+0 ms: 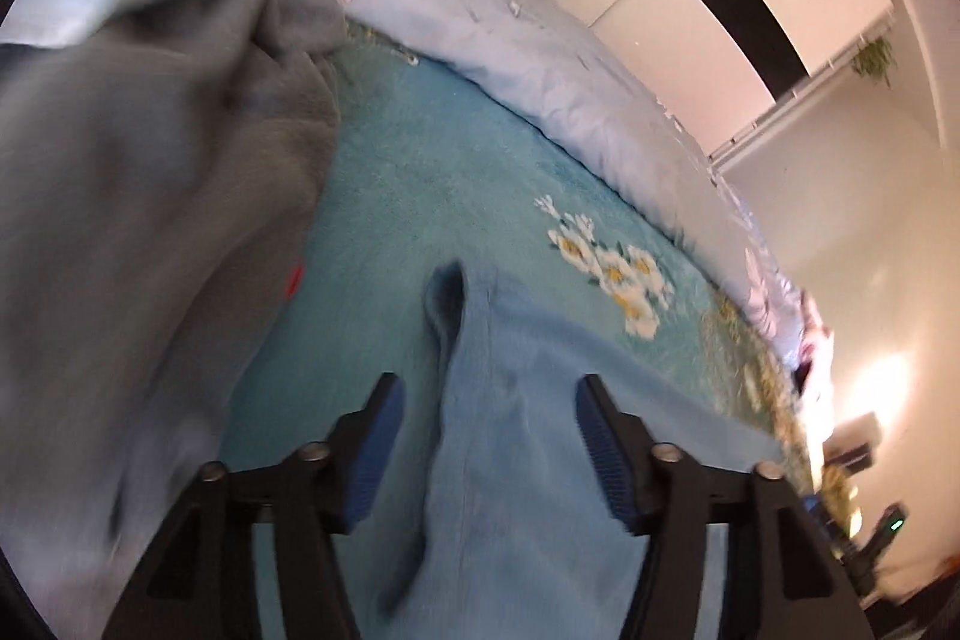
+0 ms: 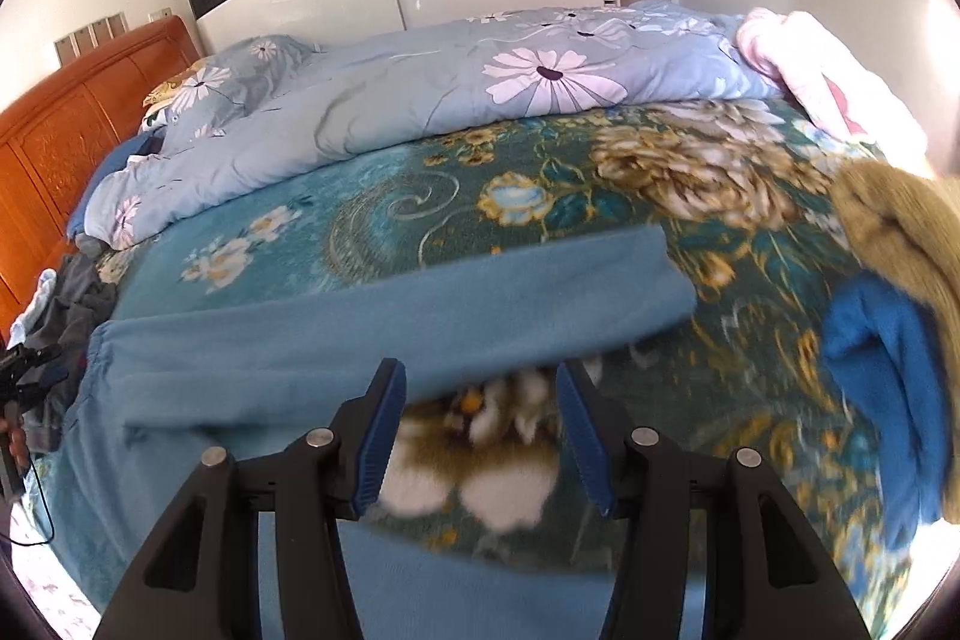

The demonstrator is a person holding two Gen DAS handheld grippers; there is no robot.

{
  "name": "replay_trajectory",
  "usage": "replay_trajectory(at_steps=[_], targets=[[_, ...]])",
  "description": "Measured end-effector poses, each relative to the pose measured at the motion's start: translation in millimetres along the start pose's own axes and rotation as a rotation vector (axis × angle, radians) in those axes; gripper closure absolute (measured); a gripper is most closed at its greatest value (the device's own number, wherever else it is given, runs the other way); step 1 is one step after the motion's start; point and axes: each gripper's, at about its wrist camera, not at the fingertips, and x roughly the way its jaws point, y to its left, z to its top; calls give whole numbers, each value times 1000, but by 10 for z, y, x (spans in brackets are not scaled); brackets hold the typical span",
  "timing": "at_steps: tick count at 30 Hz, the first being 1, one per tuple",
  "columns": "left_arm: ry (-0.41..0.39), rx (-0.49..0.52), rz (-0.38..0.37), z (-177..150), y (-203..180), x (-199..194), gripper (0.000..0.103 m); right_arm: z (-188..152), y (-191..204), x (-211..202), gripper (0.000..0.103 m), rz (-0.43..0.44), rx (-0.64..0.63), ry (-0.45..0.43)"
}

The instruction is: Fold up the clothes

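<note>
Left gripper (image 1: 486,445): nearest the lens, two black arms with blue pads standing apart, nothing pinched; light blue fabric lies under and between them without the pads pressing it.
Right gripper (image 2: 477,430): blue pads likewise parted and empty, hovering over the flowered blanket (image 2: 600,196), just short of the garment's near edge.
Task garment: light blue trousers (image 2: 372,328) spread on the bed, on top of the blanket.
Long axis: in the right wrist view it runs across the picture, gathered waistband (image 2: 99,340) at the left, the upper leg's end (image 2: 672,280) at the right.
Fold state: I judge one leg is laid over the other, lengthwise fold done, crosswise fold to come.
Which hand is nearer: left gripper sits over the waistband end; right gripper faces the middle, the leg end off to its right.
Surroundings: grey garment (image 1: 150,220) heaped left of the left gripper; pale floral duvet (image 2: 420,100) beyond the trousers; tan and deep blue clothes (image 2: 888,340) at the right edge.
</note>
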Motion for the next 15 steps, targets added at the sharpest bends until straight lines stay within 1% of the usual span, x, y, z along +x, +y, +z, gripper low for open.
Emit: replay_trajectory(at_steps=[2,4,5,6,10,12,14,15], targets=[[-5,35,36,-228,-17,-134,31,-204,-30,-114,49,0,24,22],[38,95,89,-421,-24,-163,30,-409,-60,-228,49,1,48,45],[48,106,122,-515,1,-175,30,-510,-81,-283,49,-4,58,56],[53,96,127,-574,31,-183,30,-607,-119,-336,49,-18,70,66],[88,-38,47,-824,225,-197,30,-951,-333,-550,49,-47,172,88],[96,-71,31,-900,270,-190,30,-1113,-455,-640,49,-70,227,96],[100,-107,0,-940,310,-172,30,-1275,-577,-731,49,-93,281,104],[90,-127,-13,-940,330,-176,30,-1349,-643,-767,49,-102,309,108]])
